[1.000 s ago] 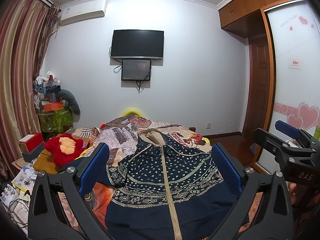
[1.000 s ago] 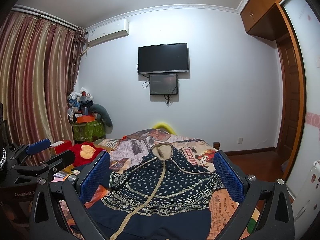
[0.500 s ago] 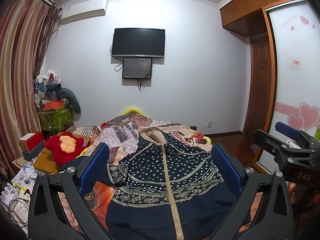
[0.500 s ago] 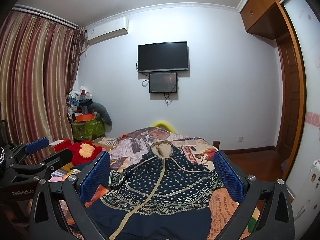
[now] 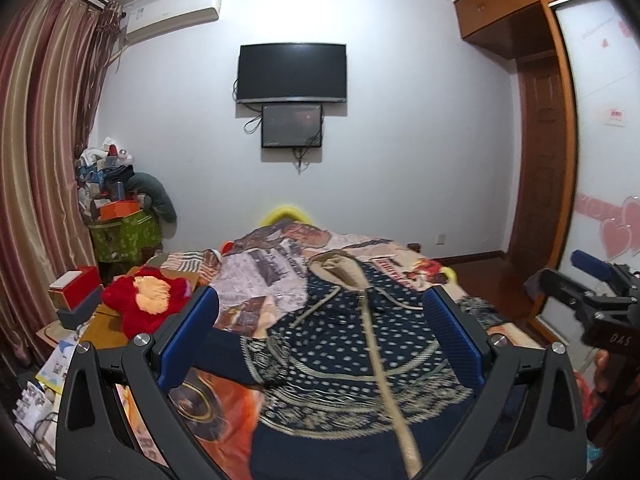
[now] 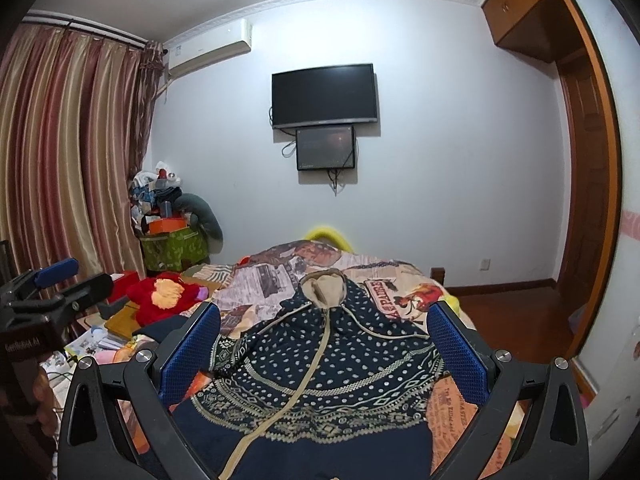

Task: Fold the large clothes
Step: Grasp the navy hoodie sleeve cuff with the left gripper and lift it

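White wall (image 6: 420, 168) carries a television (image 6: 324, 95); striped curtains (image 6: 68, 168) beside.

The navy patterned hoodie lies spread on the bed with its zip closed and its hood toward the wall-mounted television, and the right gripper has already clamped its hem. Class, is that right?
One detail is wrong: the right gripper has clamped nothing. The right wrist view shows its jaws wide open above the hoodie. The hoodie does lie spread on the bed, zip closed, hood toward the television.

Each black two-fingered plastic tool (image 5: 320, 336) (image 6: 322, 342) carries ribbed blue pads (image 5: 454, 338), silver screws (image 6: 143, 356) and white lettering (image 5: 618, 339).
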Tool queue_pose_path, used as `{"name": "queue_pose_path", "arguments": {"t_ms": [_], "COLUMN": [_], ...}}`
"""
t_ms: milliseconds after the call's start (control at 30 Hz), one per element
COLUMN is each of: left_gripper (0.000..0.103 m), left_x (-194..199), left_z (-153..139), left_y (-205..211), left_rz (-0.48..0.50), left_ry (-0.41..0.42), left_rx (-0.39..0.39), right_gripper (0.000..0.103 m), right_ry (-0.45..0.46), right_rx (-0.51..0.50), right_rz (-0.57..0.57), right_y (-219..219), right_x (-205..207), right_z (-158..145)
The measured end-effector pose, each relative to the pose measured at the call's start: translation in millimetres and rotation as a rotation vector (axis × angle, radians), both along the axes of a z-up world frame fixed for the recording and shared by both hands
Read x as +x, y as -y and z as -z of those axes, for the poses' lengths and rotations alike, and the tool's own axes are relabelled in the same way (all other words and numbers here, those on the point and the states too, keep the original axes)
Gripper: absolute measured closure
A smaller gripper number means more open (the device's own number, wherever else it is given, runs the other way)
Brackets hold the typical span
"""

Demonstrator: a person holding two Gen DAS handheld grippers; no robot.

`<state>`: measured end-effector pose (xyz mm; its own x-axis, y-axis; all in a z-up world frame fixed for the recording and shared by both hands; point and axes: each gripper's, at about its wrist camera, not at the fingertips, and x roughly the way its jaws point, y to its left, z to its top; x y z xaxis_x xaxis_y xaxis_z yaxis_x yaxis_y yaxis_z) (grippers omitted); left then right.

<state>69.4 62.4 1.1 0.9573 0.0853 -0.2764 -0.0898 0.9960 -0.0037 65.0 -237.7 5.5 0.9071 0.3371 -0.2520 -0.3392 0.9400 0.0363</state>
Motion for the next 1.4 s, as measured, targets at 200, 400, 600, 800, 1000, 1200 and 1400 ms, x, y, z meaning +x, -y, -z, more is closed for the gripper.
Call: {"name": "queue_pose_path", "arguments": {"t_ms": [200,400,600,800,1000,1200,1400], "left_gripper": [0.0,0.0,0.0,0.0,0.005,0.047,0.094], "left_x": [75.8,145.4,183.4,197.3,216.3,240.4,249.8], "left_z": [17.9,66.0,156.7,221.8,247.5,248.9,236.5], "left_y": [-53.8,-127.8,-220.9,-283.8,-311.0,-332.2,-339.3], "left_rz": [-0.042,-0.079,-0.163,-0.247,-0.268,-0.325,-0.364], "left_ry": [-0.146,-0.332,-0.561,-0.682,-0.707,-0.722,-0.697], "left_rx": [0.006,-0.098,-0.274,-0.385,-0.499,-0.517,-0.527], "right_gripper": [0.0,0.0,0.0,0.0,0.0,0.0,0.0], "right_ry": [-0.062,-0.124,-0.175,-0.243,-0.265,-0.272,-0.293], "right_rx": [0.0,-0.026,-0.087,-0.134,-0.205,-0.241,-0.232], "right_rz": [0.009,0.02,0.012,0.004,0.002,-0.007,-0.008], "right_y": [-8.2,-17.4,-26.8,-40.2,-58.3,-66.4,-63.3], "right_x": [61.6,120.5,157.5,193.3,217.0,225.2,227.4], "right_z": [9.8,28.2,55.6,91.8,117.7,127.8,131.8]}}
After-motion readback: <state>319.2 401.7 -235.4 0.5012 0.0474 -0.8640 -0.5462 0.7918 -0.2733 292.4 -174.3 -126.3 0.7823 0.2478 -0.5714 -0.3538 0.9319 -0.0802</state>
